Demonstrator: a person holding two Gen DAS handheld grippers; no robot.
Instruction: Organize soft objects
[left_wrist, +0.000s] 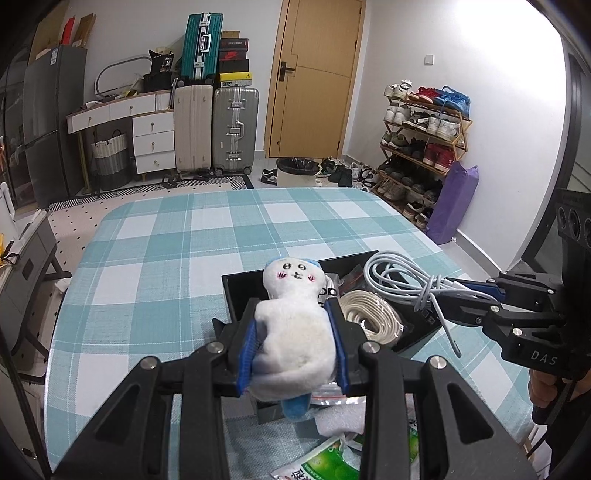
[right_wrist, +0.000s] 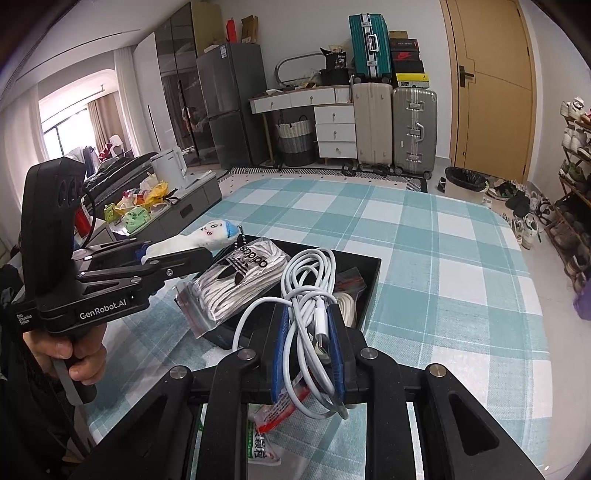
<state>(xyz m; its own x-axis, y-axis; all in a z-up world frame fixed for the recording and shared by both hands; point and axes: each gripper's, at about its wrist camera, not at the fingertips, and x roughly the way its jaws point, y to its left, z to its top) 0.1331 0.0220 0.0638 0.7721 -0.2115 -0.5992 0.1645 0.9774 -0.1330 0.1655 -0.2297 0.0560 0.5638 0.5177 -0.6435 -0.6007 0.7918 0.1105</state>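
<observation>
Left tongs (left_wrist: 295, 332): angled down toward the tabletop (left_wrist: 166, 258), blue pads clenched on a plush doll (left_wrist: 295, 325), squeezing its body at the sides. A hand (right_wrist: 79, 354) wraps the handle from below, seen in the right wrist view.

Right tongs (right_wrist: 308, 343): also pitched down, pads clamped on a coiled white USB cable (right_wrist: 306, 284). The loops stick out ahead of the fingertips, and the connector end lies between the pads. Only part of the hand on its handle shows at the right edge of the left view.

Doll: white fuzzy fabric, rounded body, drawn face with pink cheeks, blue cap, blue foot or tail poking out at the near end, and a ball chain at the head. It is held in the air over the near left part of a black tray (left_wrist: 236, 295).

Tray: rigid, rectangular, with low walls, sitting on the teal-and-white check cloth toward the near right. Inside are a clear zip bag of white socks (right_wrist: 236, 280) with an adidas logo, propped on the near left rim; a flat white coiled cable (left_wrist: 369, 314); and a small dark packet with red print (right_wrist: 351, 284).

On the cloth, nearer than the tray: green printed sachets (left_wrist: 325, 461) and a white foam piece (left_wrist: 340, 417).
</observation>
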